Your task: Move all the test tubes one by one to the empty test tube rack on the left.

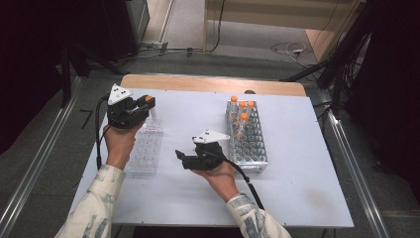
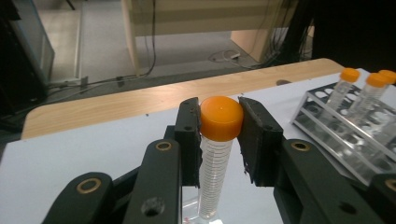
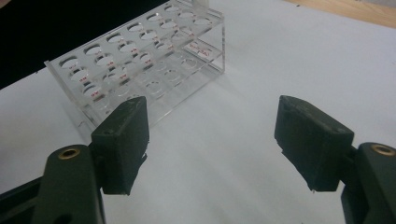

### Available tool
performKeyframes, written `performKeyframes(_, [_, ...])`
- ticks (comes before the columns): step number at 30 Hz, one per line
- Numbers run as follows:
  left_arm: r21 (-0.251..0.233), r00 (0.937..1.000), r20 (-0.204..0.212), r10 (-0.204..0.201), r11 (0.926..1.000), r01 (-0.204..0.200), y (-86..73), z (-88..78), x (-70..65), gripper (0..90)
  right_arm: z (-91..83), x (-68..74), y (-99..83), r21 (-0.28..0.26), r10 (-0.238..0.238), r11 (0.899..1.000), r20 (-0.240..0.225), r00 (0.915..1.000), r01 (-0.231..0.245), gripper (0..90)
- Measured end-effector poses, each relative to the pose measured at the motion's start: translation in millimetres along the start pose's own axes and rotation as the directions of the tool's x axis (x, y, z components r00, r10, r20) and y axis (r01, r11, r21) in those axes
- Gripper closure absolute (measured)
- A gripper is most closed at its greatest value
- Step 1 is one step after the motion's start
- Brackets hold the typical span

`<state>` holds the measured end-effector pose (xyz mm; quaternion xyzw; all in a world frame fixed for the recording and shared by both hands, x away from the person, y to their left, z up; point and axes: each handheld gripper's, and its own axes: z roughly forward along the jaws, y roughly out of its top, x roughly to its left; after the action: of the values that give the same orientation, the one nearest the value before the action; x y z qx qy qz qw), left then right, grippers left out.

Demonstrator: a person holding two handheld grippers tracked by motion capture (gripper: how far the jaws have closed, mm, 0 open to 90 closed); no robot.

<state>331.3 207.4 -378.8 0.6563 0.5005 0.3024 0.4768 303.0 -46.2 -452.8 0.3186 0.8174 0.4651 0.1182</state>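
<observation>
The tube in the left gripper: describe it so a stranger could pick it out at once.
Start at the white table and find the clear empty rack on its left side. Above that rack's far end, the left gripper is shut on the tube, a clear graduated tube with an orange cap. Every other orange-capped tube stands in the rack on the right; this one alone hangs between black jaws.

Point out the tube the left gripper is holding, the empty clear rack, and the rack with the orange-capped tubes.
Tube (image 2: 221,118), left gripper view, on its orange cap.
Empty rack (image 3: 140,56), right gripper view, on its top plate.
Filled rack (image 1: 252,148), high view, on its near empty holes.
</observation>
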Motion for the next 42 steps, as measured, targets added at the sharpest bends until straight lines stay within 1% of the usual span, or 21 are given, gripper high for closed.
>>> performKeyframes(2, [0.000, 1.0000, -0.007, -0.003, 1.0000, 0.003, -0.5, 1.7, 1.6, 70.5, -0.3, -0.1, 0.1, -0.001, 0.002, 1.000, 0.000, 1.0000, -0.002, 24.8])
performKeyframes(4, [0.007, 0.9999, -0.015, 0.004, 1.0000, -0.003, -1.5, 4.0, 2.2, 70.4, -0.2, -0.5, 0.1, 0.001, 0.000, 1.000, 0.000, 1.0000, 0.000, 24.8])
performKeyframes(10, [0.028, 1.0000, -0.008, -0.005, 0.9996, 0.005, -7.5, 8.1, 3.3, 70.5, 0.0, -0.9, -0.2, 0.009, 0.003, 1.000, 0.000, 1.0000, -0.003, 24.9])
performKeyframes(12, [0.043, 1.0000, -0.008, -0.002, 0.9991, 0.003, -11.3, 9.7, 3.7, 70.5, 0.4, -0.7, -0.7, 0.011, 0.012, 1.000, -0.001, 0.9999, -0.012, 24.9])
performKeyframes(16, [0.075, 1.0000, -0.009, 0.004, 0.9972, -0.004, -21.5, 14.9, 3.9, 70.5, 1.7, 0.2, -1.3, 0.010, 0.008, 1.000, -0.003, 1.0000, -0.008, 24.8])
performKeyframes(20, [0.108, 0.9995, -0.015, 0.027, 0.9938, -0.025, -31.2, 20.5, 1.4, 70.4, 2.5, 0.5, -1.7, 0.012, 0.014, 1.000, -0.002, 0.9999, -0.014, 24.5])
performKeyframes(23, [0.109, 0.9993, -0.017, 0.033, 0.9936, -0.030, -33.7, 21.6, -1.2, 70.4, 2.7, 0.4, -1.9, 0.010, 0.016, 1.000, -0.003, 0.9999, -0.016, 24.5])
performKeyframes(26, [0.131, 0.9981, -0.024, 0.056, 0.9900, -0.053, -36.4, 23.1, -3.6, 70.3, 2.4, 0.4, -1.8, 0.009, 0.016, 1.000, -0.003, 0.9999, -0.016, 24.5])
performKeyframes(28, [0.139, 0.9975, -0.029, 0.065, 0.9884, -0.060, -39.7, 24.1, -4.8, 70.3, 2.3, 0.6, -1.9, 0.008, 0.015, 1.000, -0.003, 0.9999, -0.015, 24.5])
performKeyframes(32, [0.154, 0.9973, -0.035, 0.065, 0.9863, -0.059, -45.7, 26.2, -4.8, 70.2, 2.9, 1.2, -2.4, 0.011, 0.017, 1.000, -0.005, 0.9998, -0.017, 24.5])
performKeyframes(33, [0.147, 0.9975, -0.033, 0.063, 0.9875, -0.057, -46.7, 26.0, -4.5, 70.2, 3.0, 1.2, -2.5, 0.011, 0.017, 1.000, -0.005, 0.9998, -0.017, 24.5])
performKeyframes(35, [0.150, 0.9982, -0.031, 0.051, 0.9877, -0.045, -46.4, 25.4, -3.9, 70.1, 3.2, 1.2, -2.6, 0.011, 0.016, 1.000, -0.005, 0.9999, -0.016, 24.5])
performKeyframes(37, [0.152, 0.9985, -0.028, 0.047, 0.9875, -0.043, -46.3, 25.3, -2.9, 69.9, 3.4, 1.2, -2.6, 0.011, 0.016, 1.000, -0.005, 0.9999, -0.016, 24.5])
performKeyframes(39, [0.153, 0.9985, -0.029, 0.046, 0.9873, -0.041, -46.1, 24.8, -2.0, 68.8, 3.2, 1.5, -2.4, 0.009, 0.020, 1.000, -0.004, 0.9998, -0.020, 24.5])
performKeyframes(42, [0.152, 0.9989, -0.028, 0.039, 0.9877, -0.034, -45.5, 23.6, -1.9, 58.8, 1.9, 1.2, -2.0, 0.004, 0.018, 1.000, -0.004, 0.9998, -0.018, 24.5])
